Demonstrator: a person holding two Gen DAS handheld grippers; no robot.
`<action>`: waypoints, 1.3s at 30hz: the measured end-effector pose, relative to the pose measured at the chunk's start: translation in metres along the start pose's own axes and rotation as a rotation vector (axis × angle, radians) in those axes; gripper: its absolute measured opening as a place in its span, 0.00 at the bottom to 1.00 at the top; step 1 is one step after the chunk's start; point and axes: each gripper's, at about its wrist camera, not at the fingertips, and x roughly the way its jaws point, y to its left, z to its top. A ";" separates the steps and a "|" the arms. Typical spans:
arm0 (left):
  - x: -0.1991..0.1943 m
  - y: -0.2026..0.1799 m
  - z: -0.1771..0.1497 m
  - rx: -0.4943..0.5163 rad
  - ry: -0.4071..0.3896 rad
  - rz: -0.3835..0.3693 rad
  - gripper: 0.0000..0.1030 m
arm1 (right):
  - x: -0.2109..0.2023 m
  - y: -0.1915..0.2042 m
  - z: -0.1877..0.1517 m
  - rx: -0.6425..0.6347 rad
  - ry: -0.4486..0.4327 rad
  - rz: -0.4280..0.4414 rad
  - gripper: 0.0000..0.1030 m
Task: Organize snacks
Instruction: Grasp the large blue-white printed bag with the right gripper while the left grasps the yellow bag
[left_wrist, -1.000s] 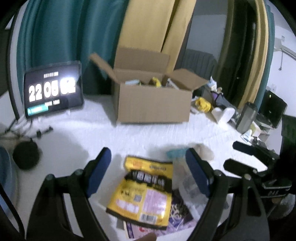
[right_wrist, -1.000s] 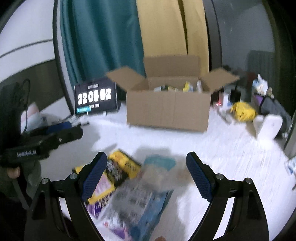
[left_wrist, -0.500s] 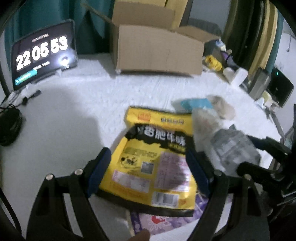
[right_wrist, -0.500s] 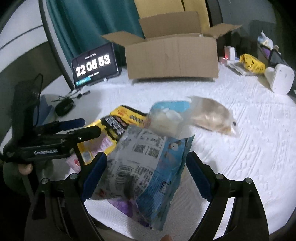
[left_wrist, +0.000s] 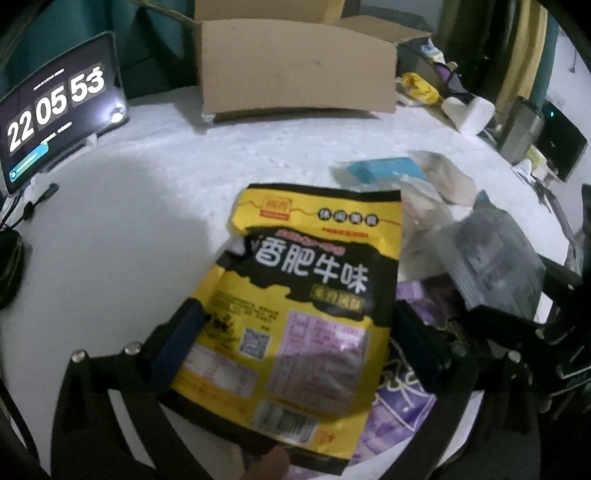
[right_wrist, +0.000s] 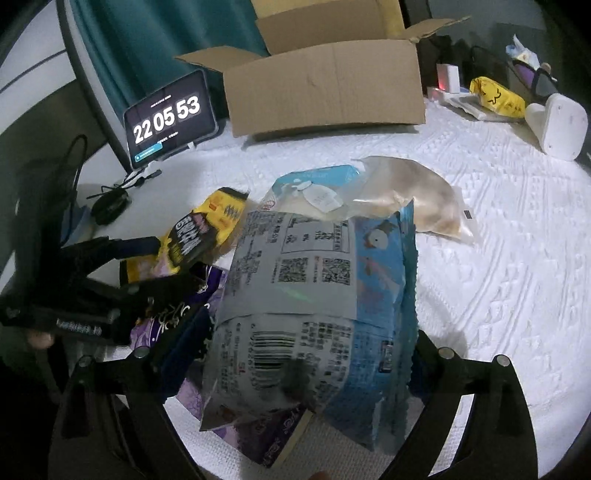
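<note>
A yellow and black snack bag (left_wrist: 306, 295) lies on the white cloth (left_wrist: 129, 240), on top of a purple packet (left_wrist: 399, 406). My left gripper (left_wrist: 295, 339) straddles its lower half. Its jaws are opening, with the bag between them, and the pads do not press on it. In the right wrist view a grey and blue snack bag (right_wrist: 317, 302) lies between the fingers of my right gripper (right_wrist: 303, 362), which stands open around it. The left gripper (right_wrist: 155, 266) shows there at the left over the yellow bag (right_wrist: 199, 232).
An open cardboard box (right_wrist: 325, 92) stands at the back, with a tablet clock (right_wrist: 166, 118) to its left. A clear bag of brown snacks (right_wrist: 413, 195) and a light blue packet (right_wrist: 314, 188) lie behind the pile. A white object (right_wrist: 557, 125) and a yellow bag (right_wrist: 498, 96) sit far right.
Both grippers have come down and tilted onto the snack pile, so the bags now fill the views. The left jaws have spread wider around the yellow bag.
</note>
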 end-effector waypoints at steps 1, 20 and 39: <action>0.002 0.001 0.002 0.009 0.006 0.015 0.98 | -0.001 -0.001 0.000 0.002 -0.003 -0.004 0.92; 0.006 0.017 0.008 0.069 -0.040 -0.018 0.72 | -0.018 -0.013 0.010 -0.013 -0.057 0.017 0.66; -0.023 0.027 0.035 0.013 -0.128 -0.099 0.59 | -0.039 -0.013 0.061 -0.065 -0.132 0.021 0.63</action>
